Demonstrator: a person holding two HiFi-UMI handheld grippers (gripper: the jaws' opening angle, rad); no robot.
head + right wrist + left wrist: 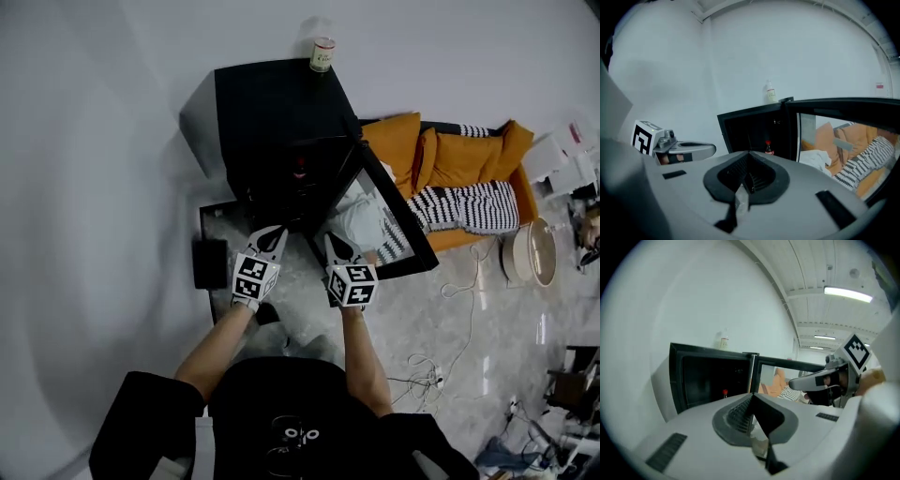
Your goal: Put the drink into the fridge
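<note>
A black mini fridge stands against the white wall with its glass door swung open to the right. Inside it stands a dark drink bottle with a red cap, also visible in the gripper views. My left gripper and right gripper hang side by side in front of the opening, well short of the bottle. Both are shut with nothing between the jaws. Each shows in the other's view: the right gripper, the left gripper.
A clear bottle with a red label stands on top of the fridge. An orange sofa with striped fabric lies right of the door. A black box sits by the wall at the left. Cables trail over the marble floor.
</note>
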